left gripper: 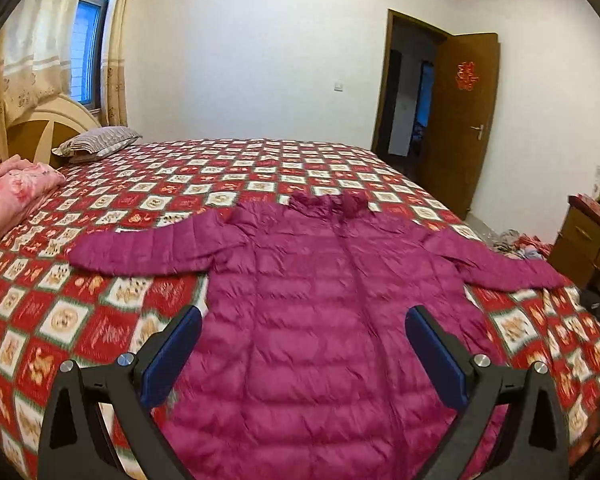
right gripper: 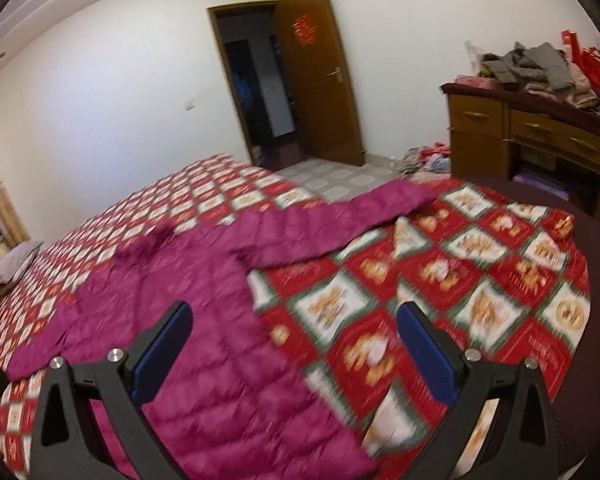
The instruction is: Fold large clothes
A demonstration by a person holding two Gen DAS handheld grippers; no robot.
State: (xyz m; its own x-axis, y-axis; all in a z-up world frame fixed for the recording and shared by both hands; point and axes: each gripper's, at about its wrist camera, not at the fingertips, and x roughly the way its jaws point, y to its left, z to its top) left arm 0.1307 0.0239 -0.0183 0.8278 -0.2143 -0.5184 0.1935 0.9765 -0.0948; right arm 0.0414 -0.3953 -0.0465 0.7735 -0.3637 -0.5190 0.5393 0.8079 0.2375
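Jaws of left gripper (left gripper: 304, 336) and right gripper (right gripper: 294, 332) spread wide, holding nothing. Jacket (left gripper: 320, 300) flat on bed (left gripper: 100, 320), collar far, hem near, sleeves outspread; left above body, right above right edge.

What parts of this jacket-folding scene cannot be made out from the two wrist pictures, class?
- Jacket hem: left wrist view, cut off by the bottom edge and the left tongs.
- Bedspread pattern: right wrist view, motion-blurred.
- Door red decoration: too small to read.
- Right tongs: open, nothing held.
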